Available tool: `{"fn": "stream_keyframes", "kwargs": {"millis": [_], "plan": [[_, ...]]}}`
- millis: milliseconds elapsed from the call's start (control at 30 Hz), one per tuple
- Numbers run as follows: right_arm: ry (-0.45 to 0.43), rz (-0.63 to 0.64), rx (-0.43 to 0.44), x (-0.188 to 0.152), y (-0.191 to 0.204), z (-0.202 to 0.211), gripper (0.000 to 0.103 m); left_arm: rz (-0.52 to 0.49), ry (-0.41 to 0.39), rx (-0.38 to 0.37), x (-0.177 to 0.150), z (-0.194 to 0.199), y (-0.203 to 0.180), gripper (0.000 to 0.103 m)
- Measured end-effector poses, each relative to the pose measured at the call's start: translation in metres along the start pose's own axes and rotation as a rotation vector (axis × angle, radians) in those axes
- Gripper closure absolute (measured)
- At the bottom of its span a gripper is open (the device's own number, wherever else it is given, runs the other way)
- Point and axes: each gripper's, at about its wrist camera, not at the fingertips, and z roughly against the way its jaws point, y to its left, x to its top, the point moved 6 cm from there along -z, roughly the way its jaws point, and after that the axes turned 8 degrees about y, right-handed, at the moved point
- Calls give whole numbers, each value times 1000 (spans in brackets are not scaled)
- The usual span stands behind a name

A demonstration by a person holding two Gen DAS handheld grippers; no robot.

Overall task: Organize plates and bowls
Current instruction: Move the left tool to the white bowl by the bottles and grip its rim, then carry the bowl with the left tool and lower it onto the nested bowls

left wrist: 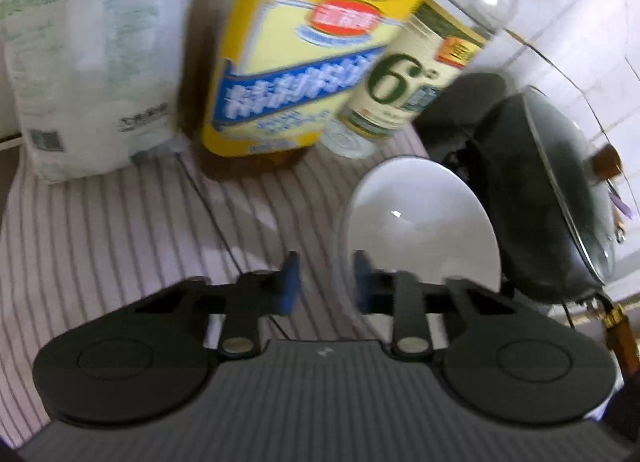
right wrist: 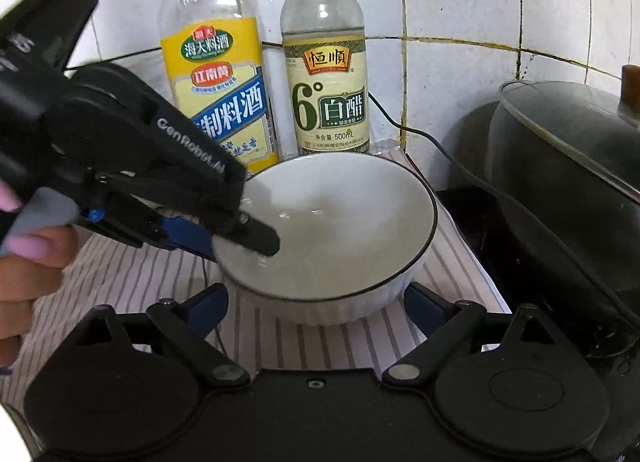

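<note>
Left gripper (right wrist: 244, 232): clenched on the bowl's left rim, one finger inside, one outside.
Bowl (right wrist: 340, 222): white, glazed, ribbed outside; on the striped cloth (right wrist: 132, 282), near two bottles (right wrist: 218, 74). Likely rigid, slippery, breakable; best held by the rim.
Right gripper (right wrist: 316, 306): spread wide, unloaded, the bowl's near wall between its fingers.

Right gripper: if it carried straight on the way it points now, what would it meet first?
Most likely the white bowl, which sits directly ahead between the open fingers of the right gripper. The bottles stand behind it. Depth is hard to judge through the fisheye.
</note>
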Motion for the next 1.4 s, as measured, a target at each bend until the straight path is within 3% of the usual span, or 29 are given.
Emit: {"fn": "stream_keyframes", "kwargs": {"millis": [167, 400, 733, 1067, 1400], "plan": [[6, 17, -21, -2, 9, 1, 5, -61, 11, 43, -10, 4, -9, 92], [-5, 31, 15, -4, 21, 23, 5, -51, 28, 72, -19, 29, -15, 91], [-87, 25, 43, 1, 39, 86, 5, -55, -49, 54, -40, 100, -25, 91], [-133, 80, 88, -25, 78, 154, 5, -43, -75, 99, -94, 163, -37, 91], [-148, 117, 169, -62, 99, 196, 5, -6, -118, 167, -155, 203, -58, 91]]}}
